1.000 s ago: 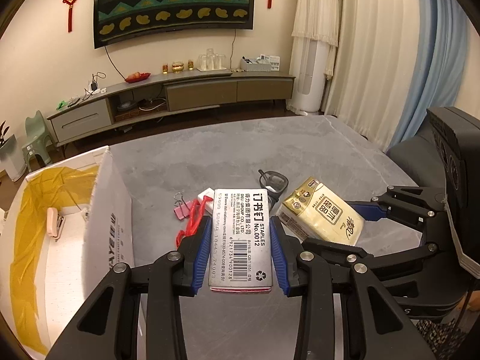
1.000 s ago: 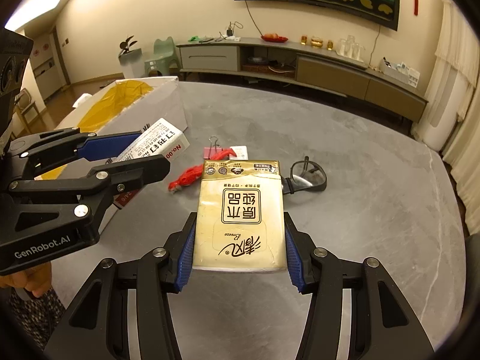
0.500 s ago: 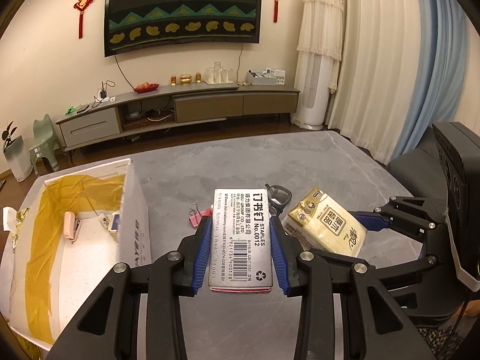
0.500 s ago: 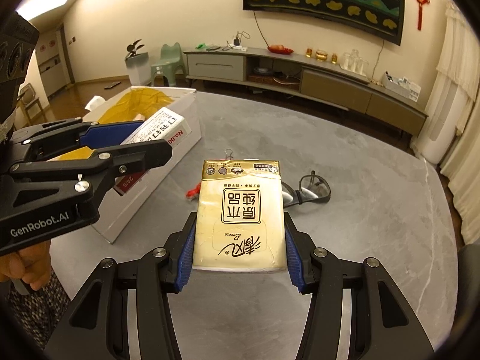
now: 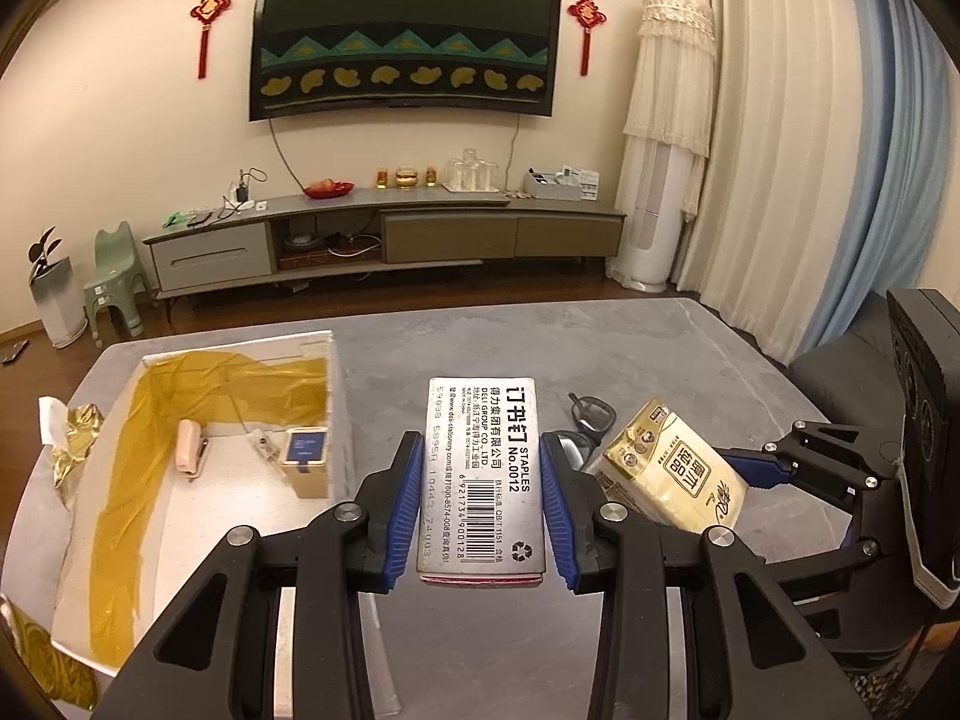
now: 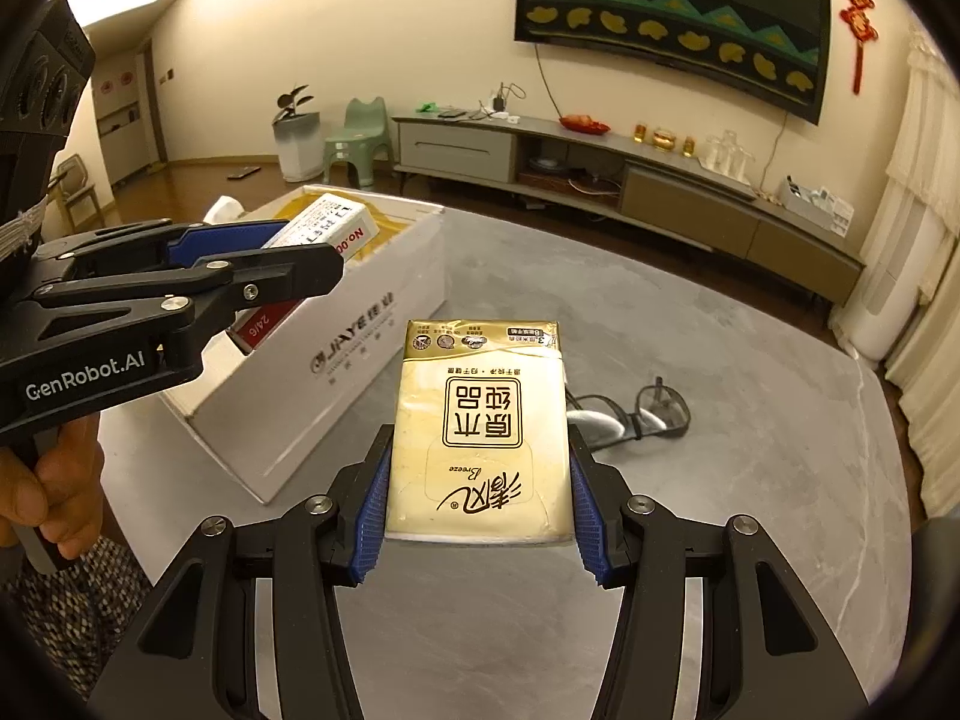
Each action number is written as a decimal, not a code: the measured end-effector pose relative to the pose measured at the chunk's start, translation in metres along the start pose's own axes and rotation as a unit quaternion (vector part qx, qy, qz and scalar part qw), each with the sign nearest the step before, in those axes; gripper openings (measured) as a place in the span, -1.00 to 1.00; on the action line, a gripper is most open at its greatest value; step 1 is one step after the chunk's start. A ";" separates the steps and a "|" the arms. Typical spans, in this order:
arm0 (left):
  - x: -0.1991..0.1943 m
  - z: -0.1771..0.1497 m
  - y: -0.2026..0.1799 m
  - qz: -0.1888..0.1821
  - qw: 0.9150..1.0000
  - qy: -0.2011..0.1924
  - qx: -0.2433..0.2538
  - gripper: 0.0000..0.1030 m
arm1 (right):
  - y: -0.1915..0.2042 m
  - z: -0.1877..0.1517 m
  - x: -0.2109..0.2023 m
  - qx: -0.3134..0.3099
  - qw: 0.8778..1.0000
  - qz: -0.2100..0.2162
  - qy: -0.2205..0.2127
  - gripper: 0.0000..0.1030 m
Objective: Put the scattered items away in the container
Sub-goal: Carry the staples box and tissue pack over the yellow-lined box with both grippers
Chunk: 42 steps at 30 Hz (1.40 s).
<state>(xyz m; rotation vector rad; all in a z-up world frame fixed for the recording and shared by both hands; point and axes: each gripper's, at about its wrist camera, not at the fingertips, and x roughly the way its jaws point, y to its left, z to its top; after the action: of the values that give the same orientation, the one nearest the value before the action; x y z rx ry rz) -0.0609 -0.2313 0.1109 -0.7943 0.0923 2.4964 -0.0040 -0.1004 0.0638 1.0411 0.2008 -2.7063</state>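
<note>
Currently, item one: your left gripper [image 5: 480, 504] is clamped on both long sides of the staple box [image 5: 483, 474], held level above the grey table [image 5: 600, 348], just right of the open white cardboard box [image 5: 333, 408] that holds a pink stapler [image 5: 189, 447] and a small blue-topped pack [image 5: 306, 456]. Item two: your right gripper [image 6: 477, 501] is closed on the yellow tissue pack [image 6: 480, 426], held flat over the table beside your left, with your left hand [image 6: 51, 480] wrapped round its handle and the glasses [image 6: 636, 414] lying on the table past the pack.

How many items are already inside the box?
3 visible in the box: a pink stapler, a small blue-labelled carton against the right wall, a small item between them. Near corner unseen.
</note>
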 end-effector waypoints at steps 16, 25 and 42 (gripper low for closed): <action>-0.025 0.001 0.061 0.023 0.998 -0.025 -0.053 -0.24 | 0.062 0.037 0.011 -0.024 0.999 0.038 -0.029 0.06; -0.035 -0.004 0.096 0.034 0.996 -0.031 -0.078 -0.24 | 0.092 0.045 0.030 -0.028 0.997 0.061 -0.031 0.06; -0.042 -0.019 0.149 0.054 0.990 -0.027 -0.124 -0.24 | 0.134 0.056 0.045 -0.033 0.994 0.096 -0.048 0.06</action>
<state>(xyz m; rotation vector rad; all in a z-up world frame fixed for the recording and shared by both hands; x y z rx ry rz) -0.0953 -0.3836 0.1056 -0.8380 -0.2021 2.6646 -0.0366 -0.2483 0.0687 0.8617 0.1631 -2.5517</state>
